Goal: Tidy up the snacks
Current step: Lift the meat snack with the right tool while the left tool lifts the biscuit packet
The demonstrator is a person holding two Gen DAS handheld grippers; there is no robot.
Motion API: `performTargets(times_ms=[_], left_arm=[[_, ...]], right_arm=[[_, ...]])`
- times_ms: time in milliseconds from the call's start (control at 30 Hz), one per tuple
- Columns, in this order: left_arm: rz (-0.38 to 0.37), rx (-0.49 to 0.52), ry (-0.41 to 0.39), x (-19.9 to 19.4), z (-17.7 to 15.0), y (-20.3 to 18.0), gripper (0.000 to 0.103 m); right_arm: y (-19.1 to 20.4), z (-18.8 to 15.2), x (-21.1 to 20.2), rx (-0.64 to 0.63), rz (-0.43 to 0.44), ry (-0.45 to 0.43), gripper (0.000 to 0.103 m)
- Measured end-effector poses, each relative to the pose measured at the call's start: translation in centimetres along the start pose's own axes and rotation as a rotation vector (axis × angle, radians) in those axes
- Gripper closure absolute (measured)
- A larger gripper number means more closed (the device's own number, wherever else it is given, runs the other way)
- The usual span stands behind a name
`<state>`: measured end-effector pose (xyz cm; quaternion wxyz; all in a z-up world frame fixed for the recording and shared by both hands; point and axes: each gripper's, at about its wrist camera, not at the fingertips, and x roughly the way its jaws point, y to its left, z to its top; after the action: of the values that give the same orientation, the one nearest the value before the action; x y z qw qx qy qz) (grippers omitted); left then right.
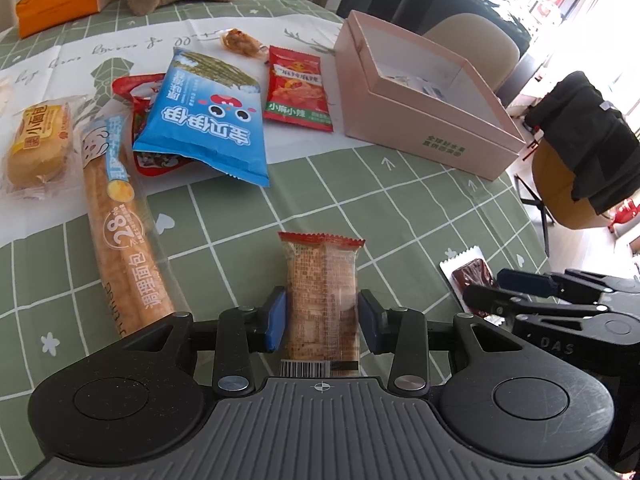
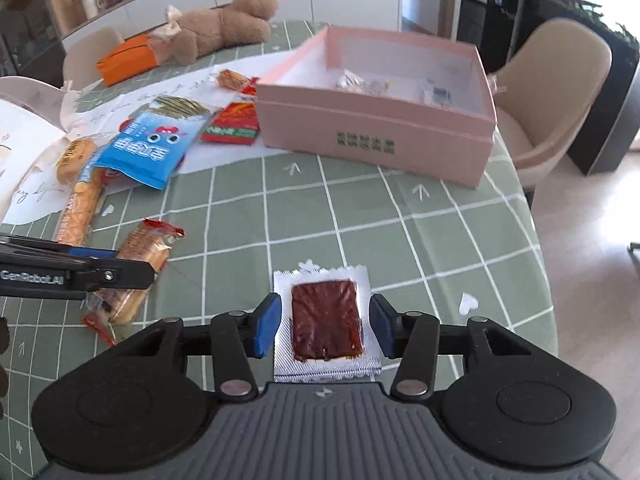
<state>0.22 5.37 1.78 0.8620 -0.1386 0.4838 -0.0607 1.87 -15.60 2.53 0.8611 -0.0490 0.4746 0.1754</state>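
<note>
I read the task as early in progress. Nearest me, my left gripper (image 1: 322, 320) has its blue pads on either side of a cracker packet (image 1: 323, 300), close to the wrapper; I cannot tell whether they are pressing it yet. My right gripper (image 2: 326, 326) stands apart around a foil sachet of dark red jelly (image 2: 326, 322), pads clear of the wrapper, which lies flat on the table (image 2: 360, 216). Further out on the left lie a long bread stick (image 1: 120, 240), a small bun (image 1: 38, 144), a blue seaweed pack (image 1: 208, 120) over a red pouch (image 1: 136, 92), a red spicy-strip packet (image 1: 298, 88) and a small orange twist-wrapped piece (image 1: 242, 42), all still loose. Farthest right, the pink box (image 2: 376, 136) stands open, lid absent; it holds a few small wrapped items against its far wall, too small to identify. Most of its floor is bare.
</note>
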Motion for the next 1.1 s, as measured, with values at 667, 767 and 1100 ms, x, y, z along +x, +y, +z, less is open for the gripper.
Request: performTargets(times_ms=[667,767,1100], left_arm=[[0.008,0.023,-0.006,-0.1,-0.2,-0.2,0.061],[0.007,0.029,-0.006,-0.1,-0.2,-0.2,0.061],[0.031,0.062,0.011,-0.1,-0.3,-1.1,0.063]], right_arm=[[1.8,-0.4,0.1,-0.124,-0.041,-0.015,0.065],[1.7,-0.4,-0.2,-0.113,-0.043,-0.023,0.065],[0.7,0.4,-1.9,-0.077,-0.06,-0.062,0.065]])
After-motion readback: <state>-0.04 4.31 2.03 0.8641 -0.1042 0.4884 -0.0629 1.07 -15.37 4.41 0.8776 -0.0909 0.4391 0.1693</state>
